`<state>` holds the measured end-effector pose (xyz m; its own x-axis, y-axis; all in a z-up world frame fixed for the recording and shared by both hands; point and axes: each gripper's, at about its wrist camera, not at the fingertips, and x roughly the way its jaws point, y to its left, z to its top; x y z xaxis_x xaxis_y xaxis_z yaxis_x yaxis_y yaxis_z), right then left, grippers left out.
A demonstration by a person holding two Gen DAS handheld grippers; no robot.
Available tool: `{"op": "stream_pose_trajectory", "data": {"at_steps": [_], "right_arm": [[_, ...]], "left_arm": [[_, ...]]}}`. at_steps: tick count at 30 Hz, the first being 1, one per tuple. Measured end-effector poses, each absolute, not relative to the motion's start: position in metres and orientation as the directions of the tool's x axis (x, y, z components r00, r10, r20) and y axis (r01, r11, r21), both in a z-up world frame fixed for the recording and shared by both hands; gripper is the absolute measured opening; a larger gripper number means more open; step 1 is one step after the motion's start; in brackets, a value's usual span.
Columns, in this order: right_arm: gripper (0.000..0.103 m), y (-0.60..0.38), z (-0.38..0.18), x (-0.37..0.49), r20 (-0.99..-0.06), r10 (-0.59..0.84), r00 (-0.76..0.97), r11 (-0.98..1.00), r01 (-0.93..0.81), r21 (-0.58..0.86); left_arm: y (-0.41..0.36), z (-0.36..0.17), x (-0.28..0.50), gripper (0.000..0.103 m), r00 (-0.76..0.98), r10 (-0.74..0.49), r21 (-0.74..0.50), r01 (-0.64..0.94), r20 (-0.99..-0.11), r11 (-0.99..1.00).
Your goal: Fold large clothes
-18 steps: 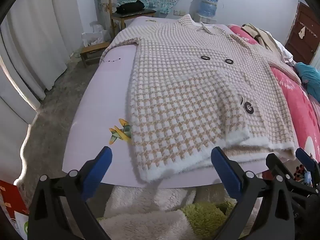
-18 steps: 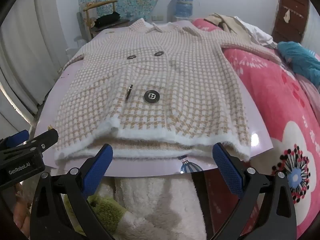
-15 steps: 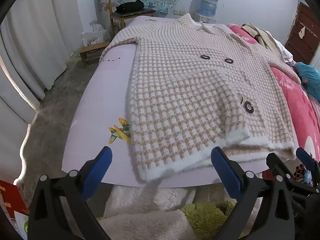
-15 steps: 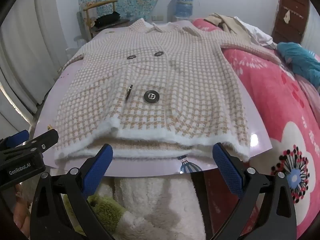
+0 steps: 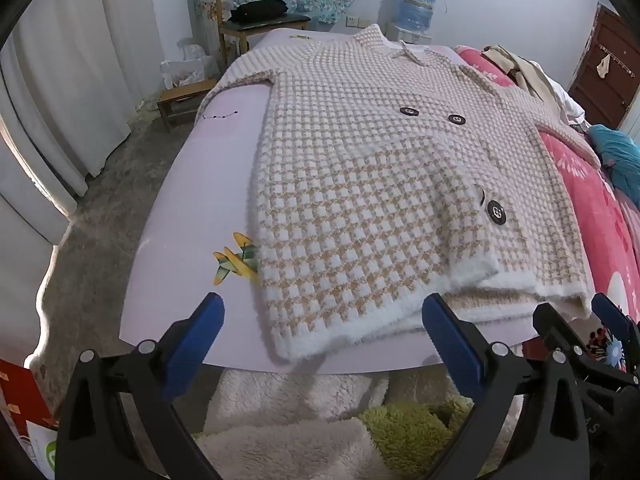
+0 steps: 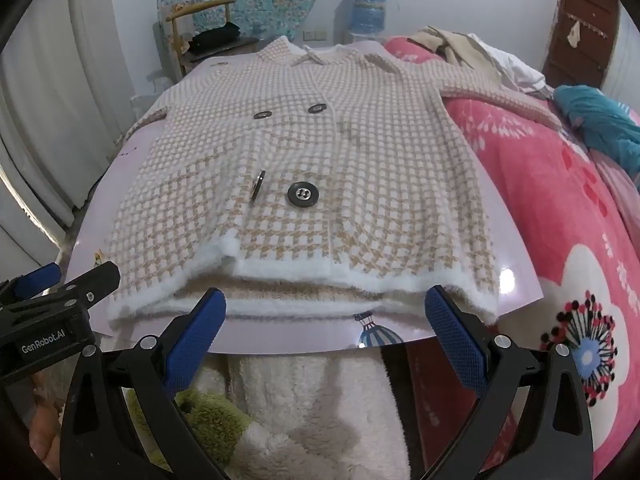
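checked coat [image 5: 380, 200] lies flat, front up, on a lilac board [image 5: 208, 184] set on the bed; collar far, white fuzzy hem nearest the person. long axis runs straight away from both grippers, hem roughly square to them. the coat's right sleeve spills off the board onto the pink blanket [image 6: 560, 208]; the other sleeve drapes over the board's far left edge toward the wooden chair [image 5: 256, 20].

left gripper [image 5: 322, 334] has its jaws spread wide, holding nothing, hovering just short of the board's near edge; the hem's left corner sits between its blue pads [image 5: 200, 336] in that view, not touched. right gripper [image 6: 326, 326] is likewise wide apart and empty, centred on the hem's middle-to-right stretch, with the balloon print [image 6: 370, 330] just beyond its tips. the two grippers sit side by side, the left one showing at the lower left of the right wrist view.

judgement: folding not begun; the left is nearer the left hem corner and left sleeve, the right nearer the right corner and the sleeve on the blanket. front panel is lifted a bit at the hem near the big button [image 6: 303, 194], so layers could separate on a pinch.
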<state>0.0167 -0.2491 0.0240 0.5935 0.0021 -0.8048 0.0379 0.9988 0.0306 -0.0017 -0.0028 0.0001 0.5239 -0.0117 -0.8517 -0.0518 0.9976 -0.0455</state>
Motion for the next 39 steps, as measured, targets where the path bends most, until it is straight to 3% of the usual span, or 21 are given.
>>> {"op": "stream_pose_trajectory", "data": {"at_steps": [39], "right_arm": [[0.096, -0.2479, 0.0289, 0.0173, -0.805, -0.006, 0.593, 0.999, 0.039, 0.021]], "left_arm": [[-0.0016, 0.0033, -0.0046, 0.097, 0.527, -0.028, -0.066, -0.053, -0.849, 0.996]]}}
